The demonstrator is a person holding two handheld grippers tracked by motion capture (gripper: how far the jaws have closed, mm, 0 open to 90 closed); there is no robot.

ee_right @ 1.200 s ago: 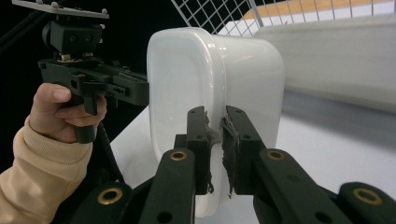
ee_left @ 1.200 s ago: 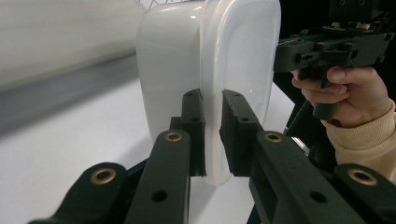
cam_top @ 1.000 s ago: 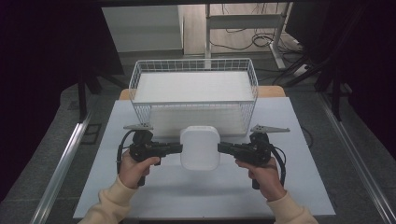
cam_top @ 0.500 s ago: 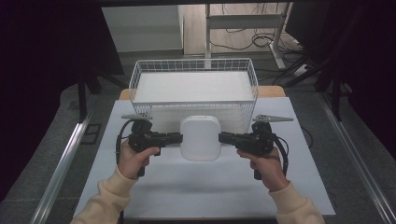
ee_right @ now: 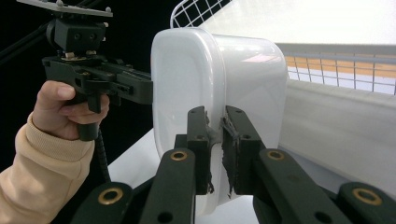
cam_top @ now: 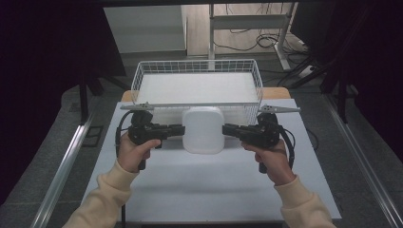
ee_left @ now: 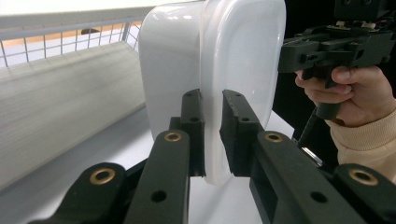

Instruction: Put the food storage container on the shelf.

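A white plastic box hangs above the table in front of a white wire basket. My left gripper is shut on the rim at its left side, and my right gripper is shut on the rim at its right side. In the left gripper view the black jaws pinch the rim of the box, with the gripper close up. The right gripper view shows that gripper clamped on the rim of the box, its pads worn and torn.
The white table spreads under the box, with a dark floor around it. The wire basket stands at the table's far edge, right behind the box. Metal rails run along both sides of the table. Cables lie on the floor at the back.
Both grippers have lifted the white box and carried it away from the person, closer to the wire basket.
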